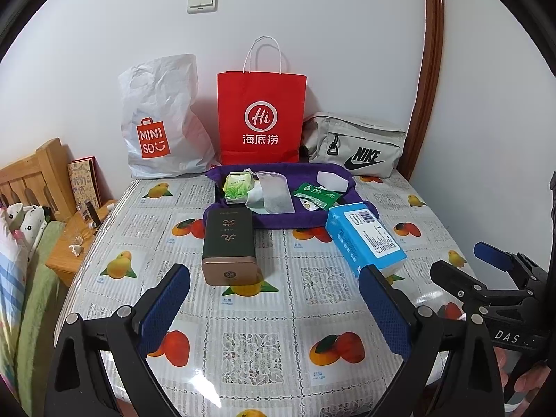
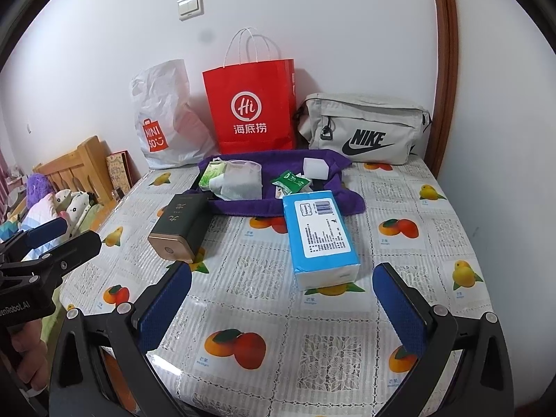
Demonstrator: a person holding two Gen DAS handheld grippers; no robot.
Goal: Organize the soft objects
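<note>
The left gripper (image 1: 274, 299) has its jaws spread wide and empty above the worktop (image 1: 250, 312), with the dark green tin (image 1: 230, 245) lying just ahead between them. The right gripper (image 2: 281, 299) is likewise released, holding nothing, with the blue tissue pack (image 2: 321, 238) lying flat just ahead of its jaws. Only the right view shows the label face of that pack squarely; only the left view shows the bedside stand (image 1: 69, 253). Beyond, a purple cloth tray (image 1: 278, 220) holds sachets, a mesh pouch and a white block. Against the wall stand a white plastic bag (image 1: 163, 118), a red paper bag (image 1: 260, 118) and a grey pouch (image 1: 358, 146).
</note>
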